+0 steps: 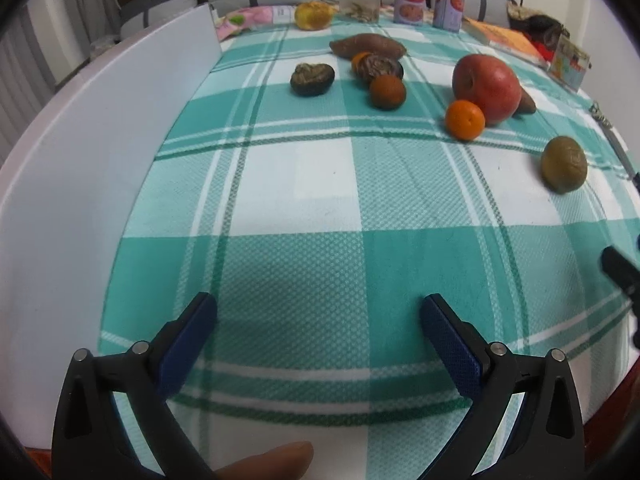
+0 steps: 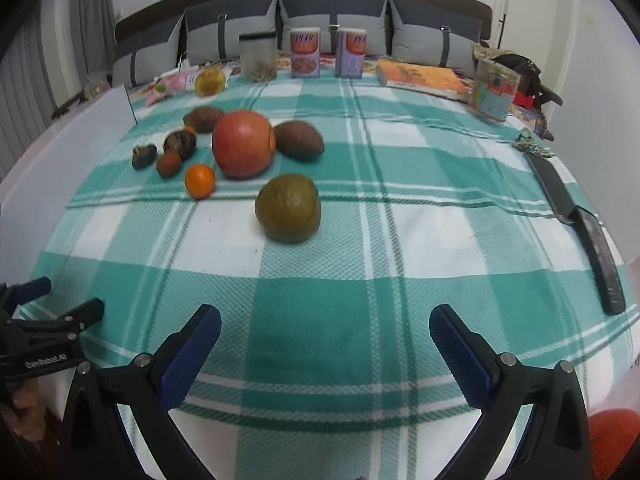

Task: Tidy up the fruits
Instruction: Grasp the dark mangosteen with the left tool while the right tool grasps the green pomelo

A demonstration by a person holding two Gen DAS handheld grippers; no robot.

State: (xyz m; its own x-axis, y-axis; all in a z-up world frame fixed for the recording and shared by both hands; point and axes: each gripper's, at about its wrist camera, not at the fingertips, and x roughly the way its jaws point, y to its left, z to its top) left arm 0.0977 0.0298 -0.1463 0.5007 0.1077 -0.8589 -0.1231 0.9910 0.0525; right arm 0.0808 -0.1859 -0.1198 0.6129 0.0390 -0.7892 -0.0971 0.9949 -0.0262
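Right gripper (image 2: 325, 344): jaws released wide, nothing between them, low over the green-checked cloth (image 2: 320, 320).
Left gripper (image 1: 318, 326): jaws likewise spread and empty.
Olive-brown fruit (image 2: 287, 208): nearest piece, alone at about 12 o'clock from the right jaws, well apart; roundish, no marked long axis. From the left jaws it lies far off at 2 o'clock (image 1: 564, 164), so the right hand is judged nearer.
Beyond, at 11 o'clock: small orange (image 2: 199, 180), large red apple (image 2: 243, 144), sweet potato (image 2: 298, 140), dark shrivelled fruits.
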